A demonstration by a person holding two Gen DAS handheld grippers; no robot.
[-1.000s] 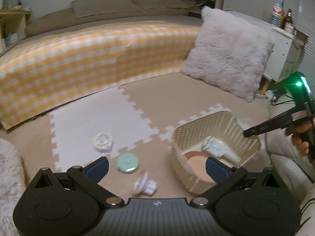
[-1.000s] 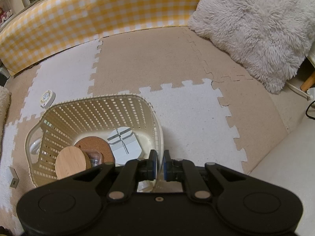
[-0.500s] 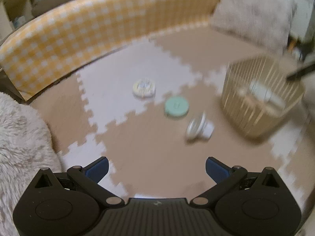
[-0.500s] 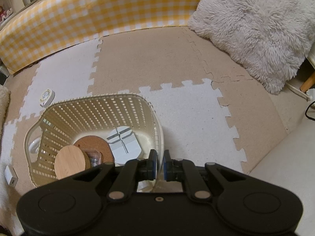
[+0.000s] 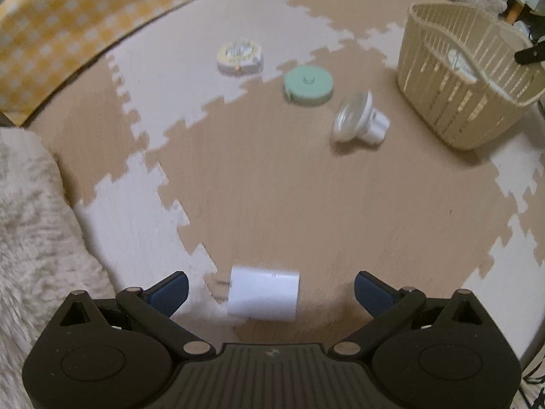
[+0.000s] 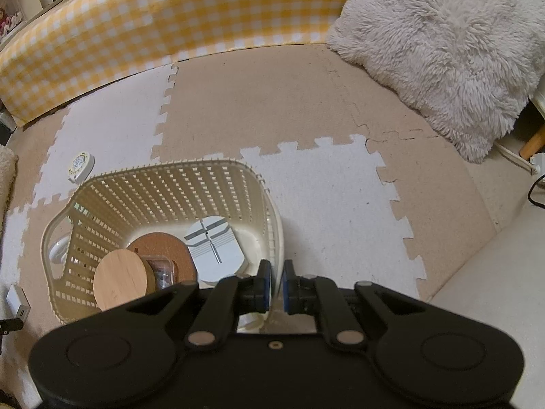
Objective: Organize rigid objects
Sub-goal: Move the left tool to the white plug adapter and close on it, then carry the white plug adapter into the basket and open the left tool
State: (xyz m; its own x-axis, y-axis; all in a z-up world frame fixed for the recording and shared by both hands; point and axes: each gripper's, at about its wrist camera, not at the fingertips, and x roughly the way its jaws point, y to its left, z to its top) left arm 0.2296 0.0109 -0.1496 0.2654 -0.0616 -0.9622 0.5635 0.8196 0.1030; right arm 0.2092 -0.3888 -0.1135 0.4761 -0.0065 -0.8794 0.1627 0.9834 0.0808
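Left gripper (image 5: pixel 269 286) points steeply down at the mat (image 5: pixel 306 204), jaws wide and just been closing a little. A white block (image 5: pixel 263 293) lies on the mat between the fingers, clear gaps on both sides, not gripped. Its near end is cut off by the gripper body, and motion blur smears its edges, so I can't tell what it is.

Farther out on the mat, well apart from the block: mint disc (image 5: pixel 308 81), printed round tin (image 5: pixel 240 55) beyond it, and a clear-and-white knob (image 5: pixel 359 117) on its side, nearer the basket (image 5: pixel 453 102). All three soft with blur; tin's print unreadable.

Right gripper (image 6: pixel 275 288) is clenched on the basket's near rim, which sits between the pads. Inside the basket: wood disc (image 6: pixel 119 279), cork disc (image 6: pixel 160 248), white round piece (image 6: pixel 214 248), and a small clear case (image 6: pixel 161 267) half hidden under the wood disc. The gripper body covers the basket's near wall.

Knob only glimpsed through the basket slats in the right view. Block sits at the mat's left edge there, partly cropped.
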